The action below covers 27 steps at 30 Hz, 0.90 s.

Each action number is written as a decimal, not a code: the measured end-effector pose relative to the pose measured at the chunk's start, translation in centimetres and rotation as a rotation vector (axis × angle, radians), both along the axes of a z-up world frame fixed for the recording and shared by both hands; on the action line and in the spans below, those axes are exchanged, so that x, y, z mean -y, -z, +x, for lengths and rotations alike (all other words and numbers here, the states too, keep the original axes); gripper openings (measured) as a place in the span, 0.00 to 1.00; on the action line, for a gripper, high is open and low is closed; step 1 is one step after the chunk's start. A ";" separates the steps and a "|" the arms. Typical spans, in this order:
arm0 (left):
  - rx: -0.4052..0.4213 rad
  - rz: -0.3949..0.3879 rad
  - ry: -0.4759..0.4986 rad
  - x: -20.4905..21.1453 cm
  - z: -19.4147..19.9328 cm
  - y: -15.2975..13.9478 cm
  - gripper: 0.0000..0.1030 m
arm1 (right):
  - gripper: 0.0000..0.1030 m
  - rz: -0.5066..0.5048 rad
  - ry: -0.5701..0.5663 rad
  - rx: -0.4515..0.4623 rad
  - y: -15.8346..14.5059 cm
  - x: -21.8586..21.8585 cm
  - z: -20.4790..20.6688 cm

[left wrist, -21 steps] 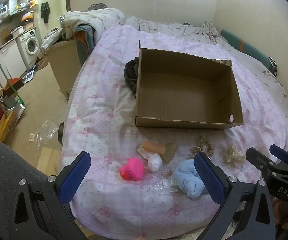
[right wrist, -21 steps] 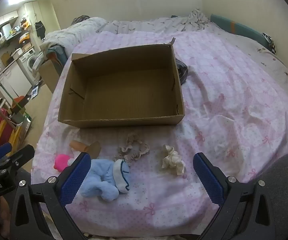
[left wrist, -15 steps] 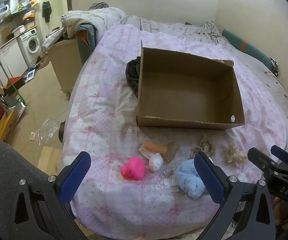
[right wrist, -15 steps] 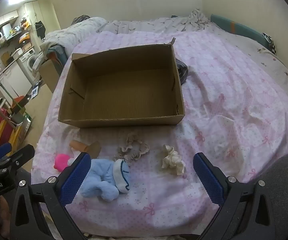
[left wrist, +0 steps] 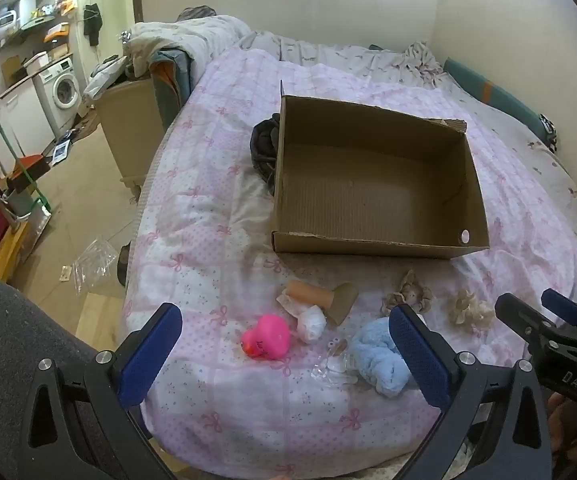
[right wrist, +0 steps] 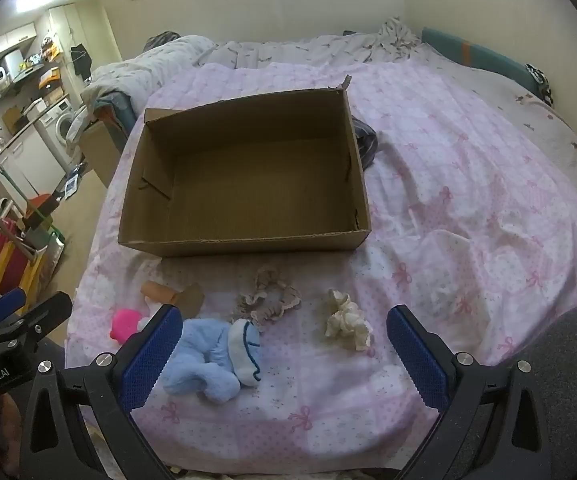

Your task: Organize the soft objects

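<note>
Almost nothing has changed in the last moments: only a slight drift of the left view is noticed, the cardboard box point(right wrist: 244, 184) is still empty, and the blue plush toy point(right wrist: 216, 356), pink duck point(left wrist: 266, 336) and scrunchies point(right wrist: 268, 296) lie untouched on the bed point(right wrist: 468, 200), so sorting is judged not started. Both the left tongs point(left wrist: 288, 356) and the right tongs point(right wrist: 284, 356) are held wide, with nothing gripped. "DAS" and "GenRobot.AI" can be read on the tools.
</note>
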State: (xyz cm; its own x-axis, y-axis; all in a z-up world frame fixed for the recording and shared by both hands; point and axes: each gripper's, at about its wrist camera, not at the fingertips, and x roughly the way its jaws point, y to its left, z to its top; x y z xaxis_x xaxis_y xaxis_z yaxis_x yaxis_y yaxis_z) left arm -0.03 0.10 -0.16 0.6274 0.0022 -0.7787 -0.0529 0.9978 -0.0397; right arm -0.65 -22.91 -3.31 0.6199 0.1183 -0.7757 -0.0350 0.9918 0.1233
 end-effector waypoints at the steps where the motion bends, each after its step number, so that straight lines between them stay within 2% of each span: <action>1: 0.000 0.000 0.000 0.0 0.1 0.1 1.00 | 1.00 -0.001 0.000 0.000 0.0 0.0 0.0; 27: -0.002 -0.002 -0.002 0.0 -0.1 0.2 1.00 | 1.00 0.004 -0.002 -0.002 0.0 0.0 0.0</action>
